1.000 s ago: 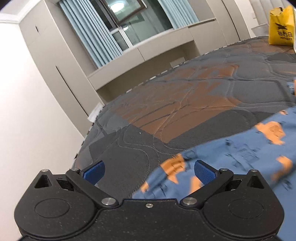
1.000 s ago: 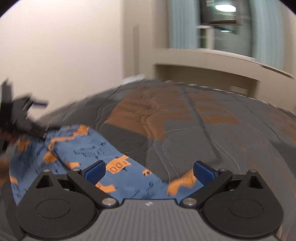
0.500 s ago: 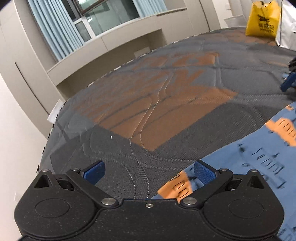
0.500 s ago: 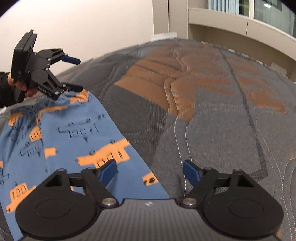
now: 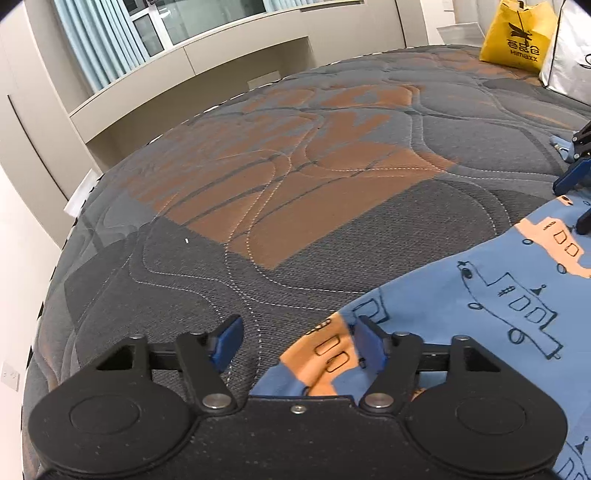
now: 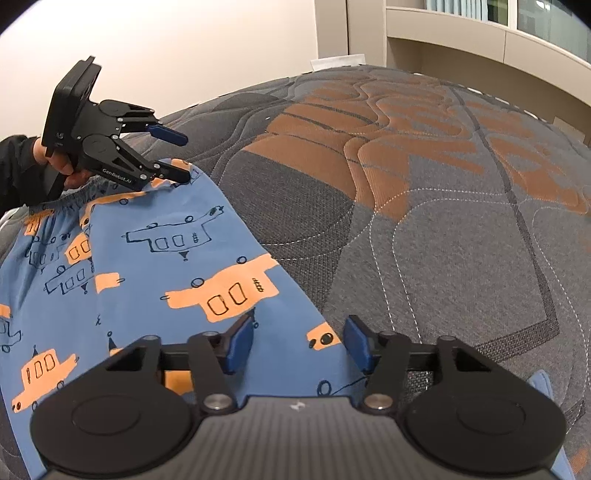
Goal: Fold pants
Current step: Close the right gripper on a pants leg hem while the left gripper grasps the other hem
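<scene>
Blue pants (image 6: 155, 266) with orange car and plane prints lie flat on the quilted mattress (image 6: 424, 192); they also show in the left wrist view (image 5: 480, 314). My left gripper (image 5: 295, 338) is open, low over the waistband corner, with cloth between its blue pads; it shows in the right wrist view (image 6: 177, 157) at the elastic waistband. My right gripper (image 6: 299, 341) is open over the pant leg's edge near the hem, with cloth between its pads; its tip shows at the right edge of the left wrist view (image 5: 576, 177).
The grey and orange mattress stretches far ahead of both grippers. A yellow bag (image 5: 517, 35) and a white bag (image 5: 569, 51) stand at its far right corner. A wall (image 6: 184, 55) and cabinets with a window ledge (image 5: 184, 59) run along the mattress edges.
Both grippers have dropped low onto the pants' edge and their jaws have narrowed, still open. The pants now lie spread flat between them.
</scene>
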Demonstrator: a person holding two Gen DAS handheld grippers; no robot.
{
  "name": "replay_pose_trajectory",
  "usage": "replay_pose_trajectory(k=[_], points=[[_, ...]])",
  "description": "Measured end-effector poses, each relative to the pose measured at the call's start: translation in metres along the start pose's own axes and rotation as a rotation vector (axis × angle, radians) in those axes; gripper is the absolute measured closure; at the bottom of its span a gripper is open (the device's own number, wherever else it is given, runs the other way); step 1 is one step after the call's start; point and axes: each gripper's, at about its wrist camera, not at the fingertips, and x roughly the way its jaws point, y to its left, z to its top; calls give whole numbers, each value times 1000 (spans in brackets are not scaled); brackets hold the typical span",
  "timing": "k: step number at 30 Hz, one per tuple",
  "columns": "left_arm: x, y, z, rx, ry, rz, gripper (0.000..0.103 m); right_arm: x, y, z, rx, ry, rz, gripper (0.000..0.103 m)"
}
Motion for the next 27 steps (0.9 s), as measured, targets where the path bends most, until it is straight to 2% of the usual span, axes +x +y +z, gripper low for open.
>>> replay_pose_trajectory(k=[3,5,8,13,16,17,18,20,27], points=[[2,-4,1,6,16,-13,56,-1,5,-1,-13,-1,-8,54],[2,-7,1,10,18,-24,61,-1,7,0,-15,-4,-11,58],[0,-9,2,7,19,-25,62,-1,9,-1,-9,-9,-21,58],[0,-12,3,16,31,-29,70,-1,8,-2,5,-17,-27,61],[0,-13,3,10,36,-32,84,0,8,-2,5,-21,-36,76],[0,-14,3,7,38,-29,94,0,8,-1,6,-21,-34,83],[0,-14,3,5,40,-29,98,1,9,-1,5,-21,-33,86],[-1,-14,3,-6,38,-21,102,1,12,-1,-5,-24,-41,94],[-17,-15,4,-51,-25,41,103,-3,27,2,-56,-65,-121,98]])
